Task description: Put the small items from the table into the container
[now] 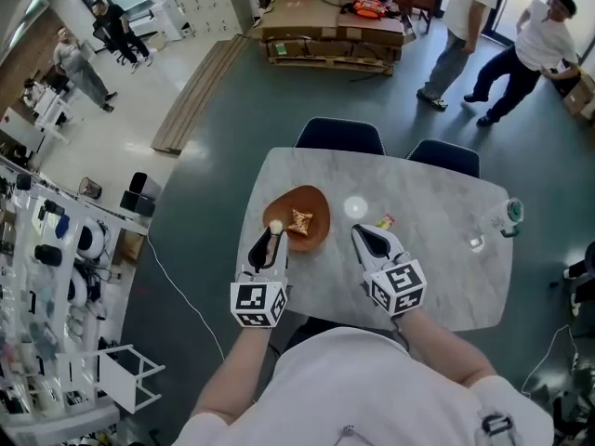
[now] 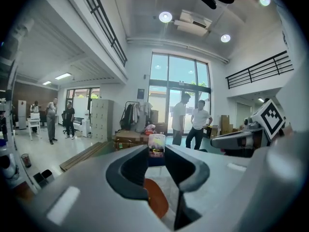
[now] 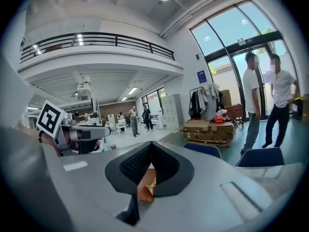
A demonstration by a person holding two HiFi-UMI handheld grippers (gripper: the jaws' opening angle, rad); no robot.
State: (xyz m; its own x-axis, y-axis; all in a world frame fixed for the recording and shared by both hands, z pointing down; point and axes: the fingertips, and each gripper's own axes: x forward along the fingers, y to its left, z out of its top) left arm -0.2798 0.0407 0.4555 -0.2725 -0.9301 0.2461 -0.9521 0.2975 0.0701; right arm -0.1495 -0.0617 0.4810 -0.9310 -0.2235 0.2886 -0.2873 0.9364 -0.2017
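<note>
At the left rim of the brown dish [image 1: 312, 201] on the counter [image 1: 437, 249], the left tool [image 1: 273, 231] pinches a small jelly cup [image 2: 156, 145]. It should go low inside, beside the gold candy [image 1: 299, 221], before letting go. The right tool [image 1: 361, 235] is pressed together, holding nothing.

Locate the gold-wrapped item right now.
Head view: the gold-wrapped item lies inside the brown dish on the table's left half, just right of the left claw.

Pale marble worktop [image 1: 456, 258] is set on dark teal floor [image 1: 214, 184], two navy chairs [image 1: 339, 136] tucked behind. Boxed pallet [image 1: 325, 28], grey lockers [image 2: 99, 119], tall windows [image 2: 179, 88], ceiling spotlights [image 2: 165, 17] and railed mezzanine [image 3: 96, 40] are seen.
</note>
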